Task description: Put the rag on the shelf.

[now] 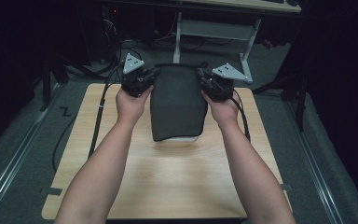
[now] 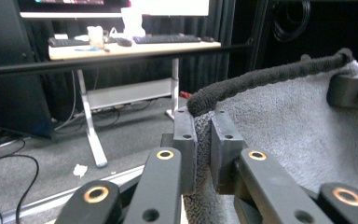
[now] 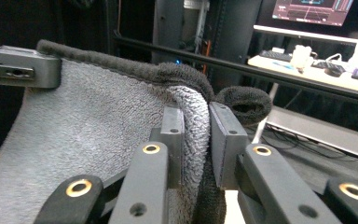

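From the high view, a person's two bare arms reached up from the bottom over a wooden table (image 1: pixel 177 182). The left gripper (image 1: pixel 145 80) and the right gripper (image 1: pixel 207 82) were held up at the far end of the table, well apart. Between them hung a dark grey towel (image 1: pixel 177 105). Each gripper pinched one top corner of it. The towel hung down flat, and its bottom edge rested on the table (a pale strip showed just under that edge). A grey three-cornered plate sat on top of each gripper. Beyond the table was a grey floor (image 1: pixel 28 140) and the white legs of a desk (image 1: pixel 242 28).

In the left gripper view, the left gripper (image 2: pixel 204 142) had its two jaws clamped tight on the towel (image 2: pixel 289 135). The fluffy cloth was squeezed between the pads, and the thick dark hem ran up and to the right. At the far end of that hem, the other gripper's jaw held the other corner. A desk with a keyboard (image 2: pixel 168 39) stood behind.

In the right gripper view, the right gripper (image 3: pixel 196 140) was also clamped on the towel (image 3: pixel 98 126). A thick fold of cloth was pressed between its pads, and a curl of the dark hem poked out to the right. The towel spread away to the left, up to the other gripper's jaw.
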The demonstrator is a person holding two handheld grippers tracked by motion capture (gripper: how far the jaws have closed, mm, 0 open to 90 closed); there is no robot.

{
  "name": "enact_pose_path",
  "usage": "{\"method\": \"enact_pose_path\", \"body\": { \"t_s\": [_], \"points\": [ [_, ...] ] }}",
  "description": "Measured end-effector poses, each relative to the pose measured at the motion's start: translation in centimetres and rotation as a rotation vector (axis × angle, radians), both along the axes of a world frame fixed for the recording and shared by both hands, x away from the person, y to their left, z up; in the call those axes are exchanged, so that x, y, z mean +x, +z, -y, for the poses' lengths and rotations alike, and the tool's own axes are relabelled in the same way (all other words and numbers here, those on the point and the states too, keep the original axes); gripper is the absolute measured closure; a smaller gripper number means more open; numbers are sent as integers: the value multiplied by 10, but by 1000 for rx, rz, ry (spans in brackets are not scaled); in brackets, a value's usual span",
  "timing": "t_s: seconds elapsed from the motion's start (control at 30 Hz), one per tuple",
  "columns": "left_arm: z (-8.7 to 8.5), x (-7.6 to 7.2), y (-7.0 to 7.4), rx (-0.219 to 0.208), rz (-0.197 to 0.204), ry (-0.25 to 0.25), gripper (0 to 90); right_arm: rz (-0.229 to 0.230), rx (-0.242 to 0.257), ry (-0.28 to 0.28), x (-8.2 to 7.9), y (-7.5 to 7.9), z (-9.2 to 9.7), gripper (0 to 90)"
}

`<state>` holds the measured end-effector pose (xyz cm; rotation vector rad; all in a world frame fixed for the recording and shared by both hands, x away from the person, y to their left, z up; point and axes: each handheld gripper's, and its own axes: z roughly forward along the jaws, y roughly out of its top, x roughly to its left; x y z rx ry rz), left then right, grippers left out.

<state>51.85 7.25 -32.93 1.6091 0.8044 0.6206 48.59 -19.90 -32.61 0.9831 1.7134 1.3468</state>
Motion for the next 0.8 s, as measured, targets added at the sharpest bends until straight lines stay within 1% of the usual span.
{"method": "enact_pose_path", "body": {
  "t_s": [0.13, 0.2, 0.23, 0.27, 0.33, 0.43, 0.5, 0.6, 0.67, 0.73, 0.77, 0.8],
  "points": [
    [5, 7, -6, 16, -12, 0, 822, -14, -20, -6, 8, -3, 5, 777],
    [6, 12, -12, 29, -32, 1, 821, -24, -32, -7, 11, -6, 6, 777],
    [7, 14, -15, 40, -50, 1, 820, -29, -44, -5, 13, -9, 7, 777],
    [8, 16, -18, 45, -58, -1, 821, -42, -49, -4, 15, -12, 8, 776],
    [9, 18, -24, 53, -83, -12, 830, -43, -65, -9, 18, -18, 9, 776],
    [10, 18, -31, 77, -110, -23, 838, -63, -71, -4, 19, -29, 12, 776],
    [12, 18, -36, 91, -117, -25, 839, -74, -79, 1, 20, -36, 14, 776],
    [13, 21, -45, 95, -147, -31, 840, -94, -83, 2, 21, -45, 16, 777],
    [12, 23, -49, 93, -166, -33, 841, -107, -102, -6, 23, -50, 15, 779],
    [9, 25, -55, 71, -192, -43, 841, -117, -117, 2, 25, -53, 14, 778],
    [7, 26, -58, 67, -205, -46, 841, -122, -117, 5, 25, -53, 14, 778],
    [7, 26, -61, 72, -212, -48, 842, -123, -121, 11, 26, -55, 14, 778]
  ]
}}
